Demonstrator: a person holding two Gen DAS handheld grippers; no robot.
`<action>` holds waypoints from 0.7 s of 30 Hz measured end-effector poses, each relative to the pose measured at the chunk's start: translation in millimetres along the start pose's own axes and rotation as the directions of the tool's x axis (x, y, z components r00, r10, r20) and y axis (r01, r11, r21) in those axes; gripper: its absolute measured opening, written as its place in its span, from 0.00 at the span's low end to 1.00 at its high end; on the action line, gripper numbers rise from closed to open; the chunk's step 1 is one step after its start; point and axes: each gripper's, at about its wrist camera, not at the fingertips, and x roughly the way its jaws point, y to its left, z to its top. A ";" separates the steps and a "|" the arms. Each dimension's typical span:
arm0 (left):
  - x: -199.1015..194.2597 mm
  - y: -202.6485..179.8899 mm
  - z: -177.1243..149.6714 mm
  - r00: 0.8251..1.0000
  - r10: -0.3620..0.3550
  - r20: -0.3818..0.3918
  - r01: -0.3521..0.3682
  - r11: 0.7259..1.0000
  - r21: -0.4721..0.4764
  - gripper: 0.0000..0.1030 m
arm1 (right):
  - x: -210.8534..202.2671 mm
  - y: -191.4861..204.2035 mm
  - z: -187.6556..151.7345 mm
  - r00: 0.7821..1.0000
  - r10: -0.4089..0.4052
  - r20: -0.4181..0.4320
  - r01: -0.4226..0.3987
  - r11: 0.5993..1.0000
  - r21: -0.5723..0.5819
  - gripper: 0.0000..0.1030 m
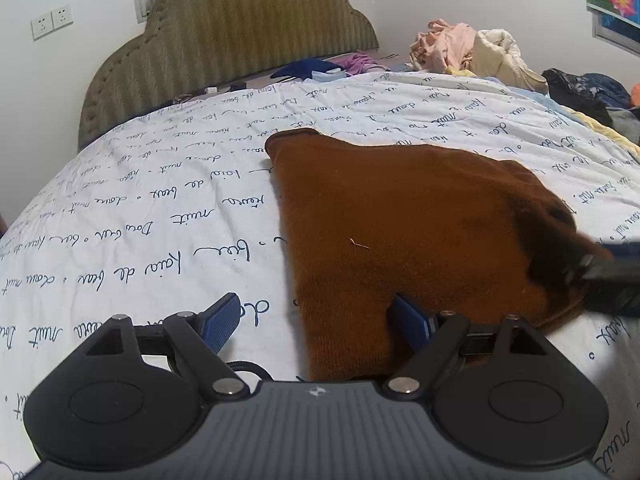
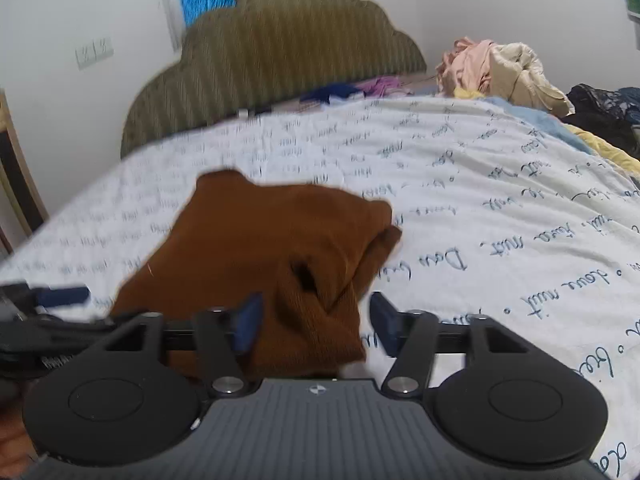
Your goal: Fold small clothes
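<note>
A small brown knit garment [image 1: 400,216] lies on the white quilt with script print [image 1: 140,220]. My left gripper [image 1: 316,320] is open, just above the garment's near left edge, its right finger over the brown cloth and its left over the quilt. My right gripper [image 2: 314,320] is open around a bunched fold of the garment [image 2: 256,248] at its near right corner. In the left wrist view the right gripper's tip [image 1: 600,276] shows blurred at the garment's right edge. In the right wrist view the left gripper [image 2: 60,298] shows at the far left.
A green padded headboard [image 1: 240,40] stands at the back. A pile of pink and cream clothes [image 1: 468,48] and dark clothes [image 1: 584,92] lie at the back right of the bed. Blue and purple items [image 1: 320,66] lie near the headboard.
</note>
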 end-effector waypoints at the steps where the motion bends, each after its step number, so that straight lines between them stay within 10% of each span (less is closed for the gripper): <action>1: -0.1 -0.3 0.3 1.000 0.002 -0.002 -0.002 1.000 0.000 0.81 | 5.0 -2.0 -3.2 1.000 -0.012 -0.015 0.012 1.000 0.002 0.65; 15: 24.4 32.7 18.4 0.993 -0.102 -0.050 0.095 0.987 -0.129 0.88 | 19.2 -35.1 -2.1 0.982 0.181 -0.051 -0.172 0.974 0.145 0.79; 21: 85.3 75.1 46.2 0.914 -0.380 -0.142 0.304 0.873 -0.382 0.88 | 56.5 -52.7 23.3 0.931 0.354 -0.086 -0.337 0.927 0.165 0.84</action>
